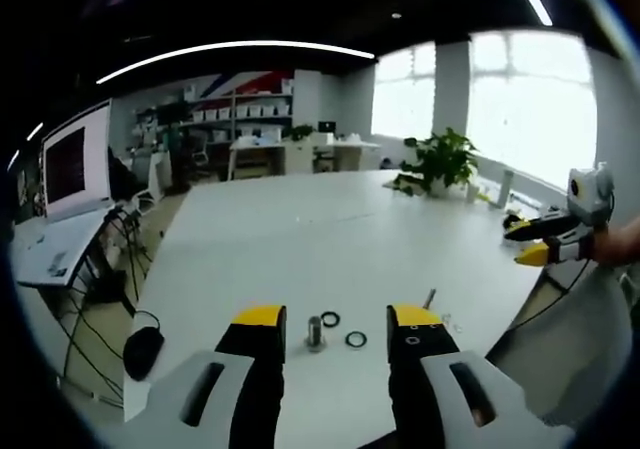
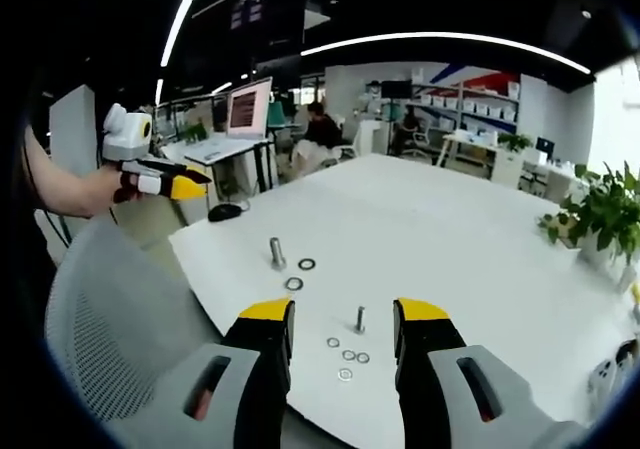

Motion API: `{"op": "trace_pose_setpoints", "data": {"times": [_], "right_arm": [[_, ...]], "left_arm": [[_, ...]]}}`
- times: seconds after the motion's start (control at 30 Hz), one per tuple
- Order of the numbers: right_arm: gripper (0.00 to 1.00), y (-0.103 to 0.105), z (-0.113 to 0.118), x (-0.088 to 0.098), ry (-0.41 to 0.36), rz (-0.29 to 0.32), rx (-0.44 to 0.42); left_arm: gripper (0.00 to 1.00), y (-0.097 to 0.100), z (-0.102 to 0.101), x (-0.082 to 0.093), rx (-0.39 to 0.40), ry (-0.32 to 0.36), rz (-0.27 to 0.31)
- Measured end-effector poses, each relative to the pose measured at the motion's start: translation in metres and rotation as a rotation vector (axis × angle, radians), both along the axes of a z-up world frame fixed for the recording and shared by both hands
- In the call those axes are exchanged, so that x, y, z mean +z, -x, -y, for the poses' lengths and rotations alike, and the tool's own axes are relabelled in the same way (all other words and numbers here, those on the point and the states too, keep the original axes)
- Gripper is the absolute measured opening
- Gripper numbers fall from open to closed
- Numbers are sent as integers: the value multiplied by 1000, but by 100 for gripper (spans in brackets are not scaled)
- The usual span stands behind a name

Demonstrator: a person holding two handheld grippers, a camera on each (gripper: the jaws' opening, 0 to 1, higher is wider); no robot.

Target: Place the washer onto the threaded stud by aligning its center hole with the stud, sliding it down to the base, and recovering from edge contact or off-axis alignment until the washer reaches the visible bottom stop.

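here we hold the left gripper [image 1: 338, 331] with jaws spread and empty above the near edge of the white desk [image 1: 300, 229]; the right gripper [image 2: 342, 327] is likewise spread and empty. between the right jaws stands a small threaded stud [image 2: 360, 318] with four small washers [image 2: 348, 356] loose just before it. farther off stands a larger bolt [image 2: 277, 252] with two large washers [image 2: 300, 274] beside it. none is on a stud yet. we judge the step is picking: pinch one washer by its rim, keep it level, centre its hole over the stud before lowering. beyond sits a potted plant [image 1: 440, 162].
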State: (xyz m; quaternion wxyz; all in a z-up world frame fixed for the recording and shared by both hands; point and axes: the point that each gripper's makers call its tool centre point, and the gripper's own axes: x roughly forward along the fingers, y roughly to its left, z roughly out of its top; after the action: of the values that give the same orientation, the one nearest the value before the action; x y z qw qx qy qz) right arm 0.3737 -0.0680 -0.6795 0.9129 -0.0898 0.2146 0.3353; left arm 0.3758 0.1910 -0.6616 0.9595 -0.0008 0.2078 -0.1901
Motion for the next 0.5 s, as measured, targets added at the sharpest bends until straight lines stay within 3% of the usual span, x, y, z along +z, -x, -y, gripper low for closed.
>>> {"op": "trace_pose_setpoints", "data": {"times": [0.2, 0.5], "right_arm": [[42, 2, -6, 0, -6, -6, 20], [42, 8, -18, 5, -37, -5, 68]], "left_arm": [[42, -2, 2, -1, -5, 36, -17], [42, -3, 5, 1, -31, 34, -15]]}}
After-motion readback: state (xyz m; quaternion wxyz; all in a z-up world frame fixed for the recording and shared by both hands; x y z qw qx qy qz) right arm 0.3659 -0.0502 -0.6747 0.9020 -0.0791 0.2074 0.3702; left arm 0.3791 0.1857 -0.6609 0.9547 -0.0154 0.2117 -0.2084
